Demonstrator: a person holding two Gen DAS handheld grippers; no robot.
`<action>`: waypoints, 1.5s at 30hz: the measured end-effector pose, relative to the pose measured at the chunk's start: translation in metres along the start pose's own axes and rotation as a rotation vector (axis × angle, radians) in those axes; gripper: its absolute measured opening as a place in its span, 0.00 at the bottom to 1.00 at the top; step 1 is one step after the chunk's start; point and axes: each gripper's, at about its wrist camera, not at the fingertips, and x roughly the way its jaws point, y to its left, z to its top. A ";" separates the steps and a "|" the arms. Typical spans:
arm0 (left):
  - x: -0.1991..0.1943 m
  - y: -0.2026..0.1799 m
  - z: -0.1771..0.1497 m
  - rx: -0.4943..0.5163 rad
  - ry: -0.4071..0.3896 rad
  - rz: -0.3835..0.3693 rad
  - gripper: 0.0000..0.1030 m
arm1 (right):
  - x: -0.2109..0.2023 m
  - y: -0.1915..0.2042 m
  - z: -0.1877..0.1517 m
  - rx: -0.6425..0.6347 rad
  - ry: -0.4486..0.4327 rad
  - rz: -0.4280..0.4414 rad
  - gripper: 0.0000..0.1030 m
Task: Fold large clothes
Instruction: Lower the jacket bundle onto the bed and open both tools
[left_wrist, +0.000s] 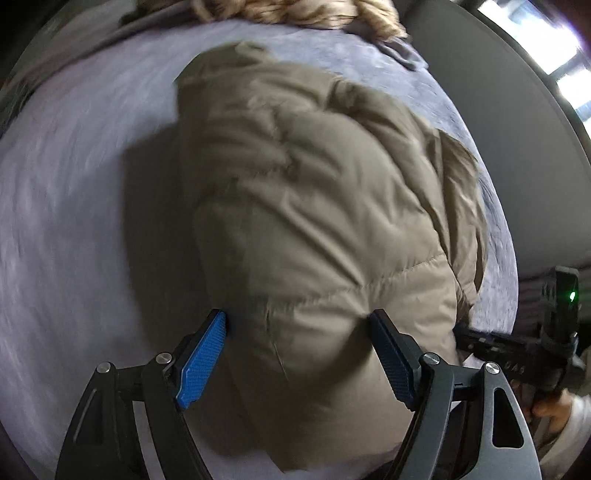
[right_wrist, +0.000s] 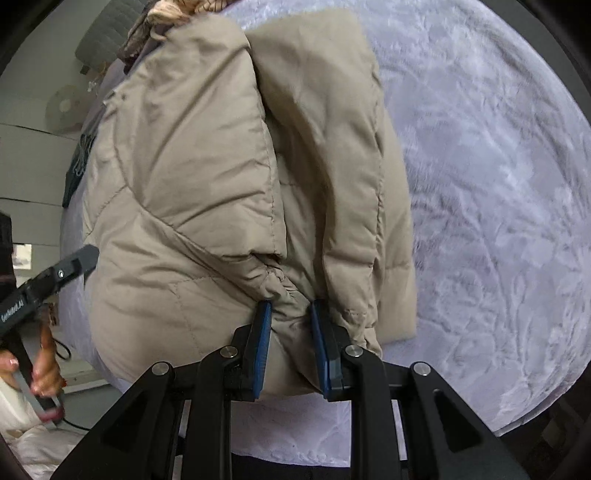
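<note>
A beige quilted puffer jacket (left_wrist: 317, 206) lies folded in a long bundle on a pale lavender bed cover (left_wrist: 74, 206). My left gripper (left_wrist: 299, 325) is open, its blue pads spread on either side of the jacket's near end. In the right wrist view the jacket (right_wrist: 207, 166) fills the middle, with one panel folded over another. My right gripper (right_wrist: 290, 314) is shut on a bunched edge of the jacket at its near end. The left gripper shows at the left edge of that view (right_wrist: 74, 266).
A fur-trimmed garment (left_wrist: 295, 14) lies at the far end of the bed. The lavender cover (right_wrist: 498, 184) stretches to the right of the jacket. The bed's edge and a white floor (right_wrist: 33, 155) lie to the left. A dark grey wall (left_wrist: 498, 129) is on the right.
</note>
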 end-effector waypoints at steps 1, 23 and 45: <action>0.000 0.002 -0.002 -0.026 0.002 -0.001 0.82 | 0.003 0.001 0.001 0.002 0.007 0.000 0.23; -0.034 0.029 -0.043 -0.020 -0.027 0.073 0.84 | -0.040 0.055 -0.021 0.051 -0.151 -0.100 0.42; -0.042 0.050 -0.034 -0.038 -0.022 0.113 1.00 | -0.069 0.081 -0.009 -0.005 -0.217 -0.081 0.78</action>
